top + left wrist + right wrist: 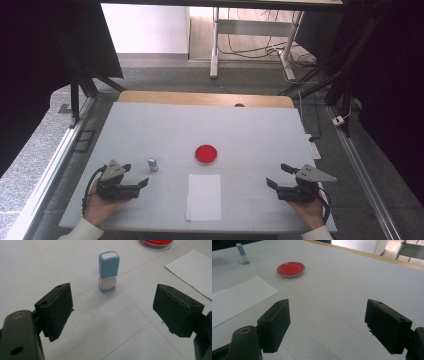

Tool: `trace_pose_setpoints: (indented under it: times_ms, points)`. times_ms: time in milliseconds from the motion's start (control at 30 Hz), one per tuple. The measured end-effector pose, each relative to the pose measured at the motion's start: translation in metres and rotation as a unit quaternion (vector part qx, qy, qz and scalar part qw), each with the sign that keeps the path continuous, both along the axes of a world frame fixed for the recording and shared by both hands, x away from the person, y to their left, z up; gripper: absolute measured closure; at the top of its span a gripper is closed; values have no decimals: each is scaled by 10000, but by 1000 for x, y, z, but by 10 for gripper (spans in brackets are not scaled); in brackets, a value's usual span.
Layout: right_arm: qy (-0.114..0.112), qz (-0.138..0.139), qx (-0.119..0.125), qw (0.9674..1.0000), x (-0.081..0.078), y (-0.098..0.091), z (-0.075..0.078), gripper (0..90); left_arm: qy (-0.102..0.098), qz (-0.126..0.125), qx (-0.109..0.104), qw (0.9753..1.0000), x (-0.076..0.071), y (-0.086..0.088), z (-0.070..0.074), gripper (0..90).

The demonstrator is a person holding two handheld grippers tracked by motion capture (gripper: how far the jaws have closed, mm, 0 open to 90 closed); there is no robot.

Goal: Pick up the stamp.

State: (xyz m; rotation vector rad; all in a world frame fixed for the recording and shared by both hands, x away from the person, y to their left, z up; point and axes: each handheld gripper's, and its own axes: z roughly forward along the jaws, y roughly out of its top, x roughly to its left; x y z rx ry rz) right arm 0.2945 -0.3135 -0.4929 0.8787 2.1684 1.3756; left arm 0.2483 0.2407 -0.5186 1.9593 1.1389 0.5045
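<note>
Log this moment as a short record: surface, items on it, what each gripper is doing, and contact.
surface: white table
stamp: blue and white stamp, upright, just ahead of the left gripper
ink pad: round red ink pad, near the table's middle
paper: white sheet, lying flat, on the person's side of the ink pad
left gripper: left gripper, jaws open, empty, pointed at the stamp
right gripper: right gripper, jaws open, empty, over bare table
contact: neither gripper touches an item
</note>
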Motion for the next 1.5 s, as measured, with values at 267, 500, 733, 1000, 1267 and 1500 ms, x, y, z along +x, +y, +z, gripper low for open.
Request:
trace_pose_setpoints:
  times_ms: [267,500,733,1000,1267,1500]
  points:
    - [11,4,-29,10000,1,2,-1,208,-89,9,32,10000,-1,1,5,167]
    - [25,-31,-62,10000,3,2,-1,208,-207,101,95,9997,9,3,12,178]
    - [-4,-28,-62,10000,2,1,-1,209,-187,93,163,9996,27,7,14,222]
    - [21,-51,-91,9999,2,1,-1,211,-201,-352,274,9988,44,4,11,247]
    - [41,-79,-116,9999,3,1,-2,211,-12,-819,207,9964,60,0,7,287]
    - [42,-89,-122,9999,2,0,-2,212,113,-1104,328,9933,70,-4,2,362]
